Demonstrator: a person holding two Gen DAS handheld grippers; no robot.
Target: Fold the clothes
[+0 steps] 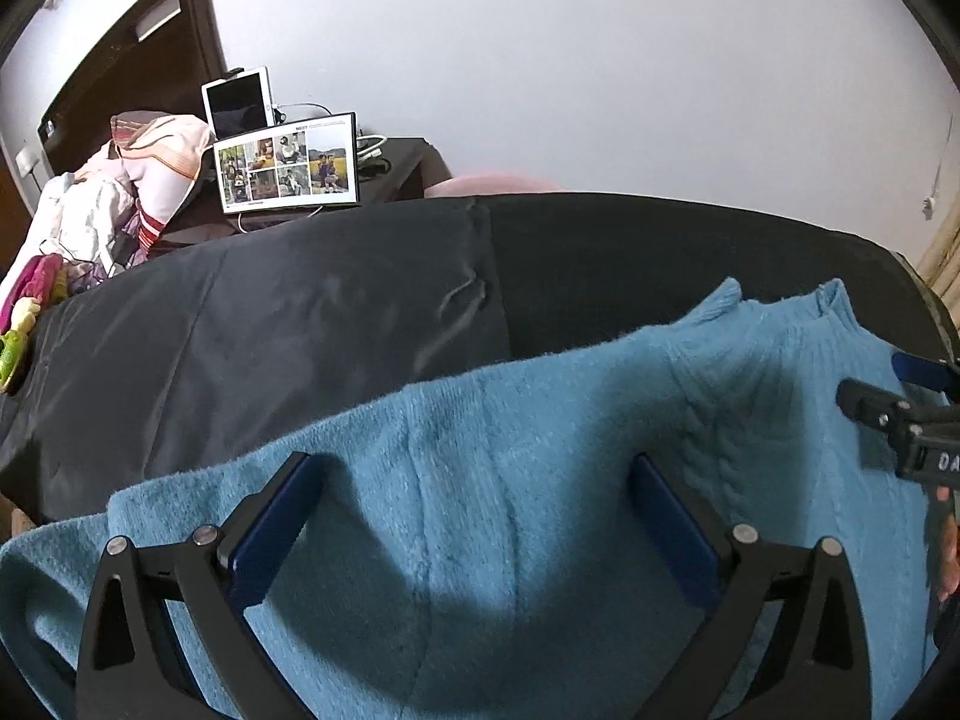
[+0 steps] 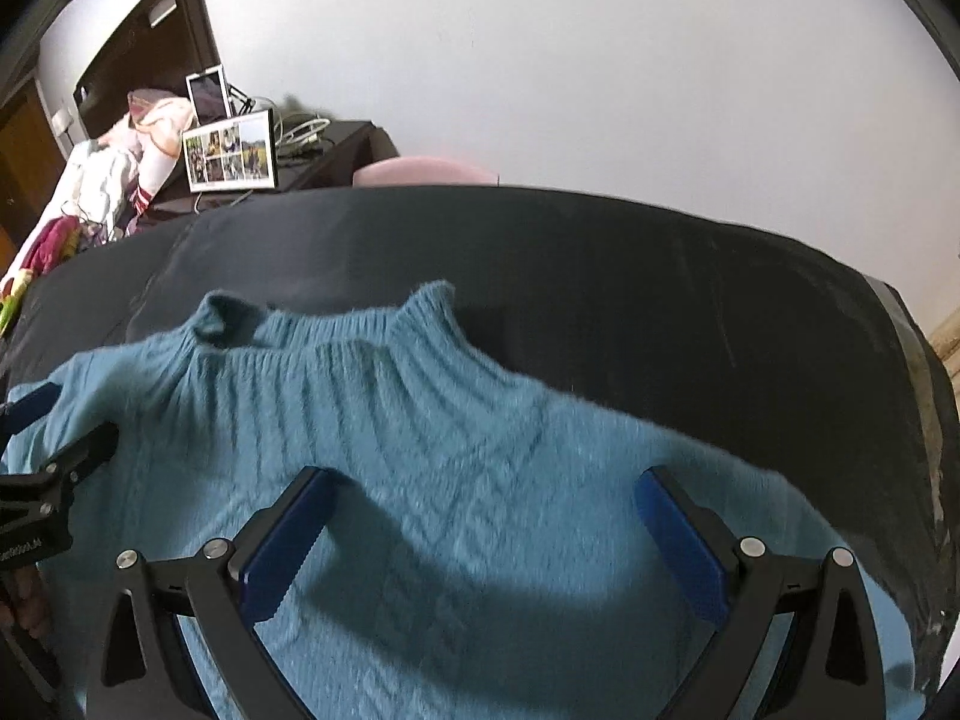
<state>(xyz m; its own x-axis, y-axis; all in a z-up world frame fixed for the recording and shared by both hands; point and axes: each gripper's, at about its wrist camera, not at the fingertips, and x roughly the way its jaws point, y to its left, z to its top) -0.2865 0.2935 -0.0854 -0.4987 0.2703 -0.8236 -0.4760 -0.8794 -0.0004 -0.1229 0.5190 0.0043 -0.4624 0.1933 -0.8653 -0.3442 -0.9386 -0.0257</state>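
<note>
Hovering over the blue sweater (image 1: 480, 480), the left gripper (image 1: 474, 516) and right gripper (image 2: 480, 528) both stand with jaws wide, gripping nothing, likely ready to take the knit for a fold. The sweater lies spread on the dark-covered table (image 2: 660, 276), collar (image 2: 336, 324) at its far edge. Its hem is cut off below; beyond the collar, a photo screen (image 1: 288, 162) stands.

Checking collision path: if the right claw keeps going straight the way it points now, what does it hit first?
Most likely the blue sweater: the right claw is open and aimed across its ribbed collar area. Past the collar comes the dark cover. Depth is unclear, so height above the knit cannot be told.
</note>
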